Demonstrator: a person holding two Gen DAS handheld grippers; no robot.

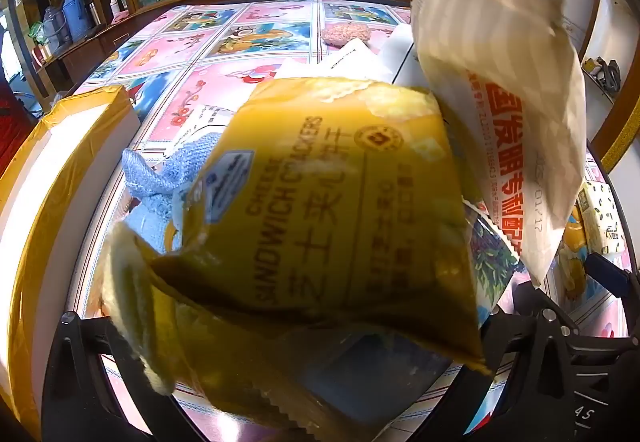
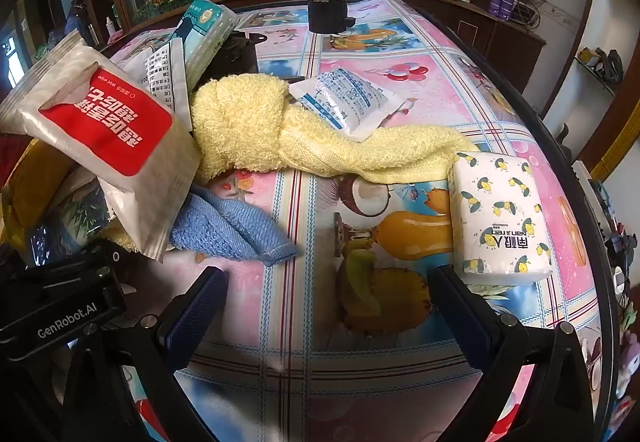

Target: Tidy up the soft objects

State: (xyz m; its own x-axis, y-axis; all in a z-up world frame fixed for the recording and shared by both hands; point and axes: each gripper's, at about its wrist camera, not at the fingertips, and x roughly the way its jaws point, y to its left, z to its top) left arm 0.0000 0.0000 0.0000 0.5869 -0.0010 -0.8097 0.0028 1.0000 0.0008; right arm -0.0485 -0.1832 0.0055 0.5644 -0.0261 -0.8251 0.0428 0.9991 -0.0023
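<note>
The left gripper [image 1: 280,342] has its fingers clamped on a yellow cracker packet [image 1: 332,209], a crinkled foil pouch printed "CHEESE SANDWICH CRACKERS", lifted above the worktop [image 1: 224,41] and filling the left wrist view; a white pouch with red lettering [image 1: 500,81] leans just beside it; a blue knitted cloth [image 1: 160,177] lies behind; a yellow-taped box [image 1: 60,169] stands at the left. The right gripper [image 2: 326,306] hovers with fingers spread wide and nothing between them; ahead lie a fluffy yellow towel [image 2: 280,125], a lemon-print tissue pack [image 2: 500,213] touching the towel's end, and a small white sachet [image 2: 348,101] resting on the towel.
</note>
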